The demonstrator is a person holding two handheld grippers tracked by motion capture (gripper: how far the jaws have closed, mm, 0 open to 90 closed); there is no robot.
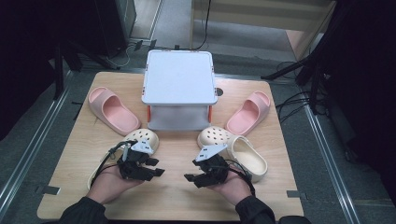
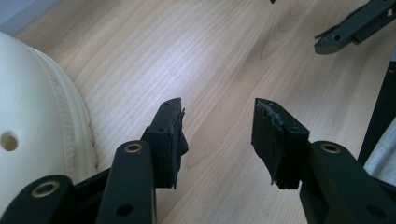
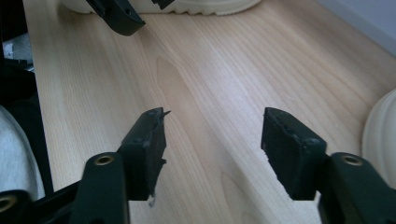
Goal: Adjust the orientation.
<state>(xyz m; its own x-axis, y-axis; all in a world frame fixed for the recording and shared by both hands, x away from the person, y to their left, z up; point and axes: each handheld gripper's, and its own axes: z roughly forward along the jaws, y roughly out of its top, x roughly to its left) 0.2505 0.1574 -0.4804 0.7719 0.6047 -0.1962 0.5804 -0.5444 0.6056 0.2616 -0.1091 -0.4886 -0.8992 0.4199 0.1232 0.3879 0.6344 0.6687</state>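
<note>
Two cream clogs lie on the wooden table (image 1: 177, 191). The left clog (image 1: 142, 137) is partly hidden behind my left gripper (image 1: 158, 167), whose jaws point right and stand open over bare wood. In the left gripper view the gripper (image 2: 218, 102) holds nothing, and the clog (image 2: 28, 121) lies just to its left. The right clog (image 1: 243, 156) lies beside my right gripper (image 1: 190, 170), which points left and is open. The right gripper view shows that gripper (image 3: 215, 114) empty too, with the clog's rim (image 3: 383, 130) at the right edge.
A white two-level stand (image 1: 180, 77) sits at the middle back of the table. One pink slipper (image 1: 112, 109) lies to its left and another (image 1: 250, 112) to its right. Bare wood lies between the two grippers.
</note>
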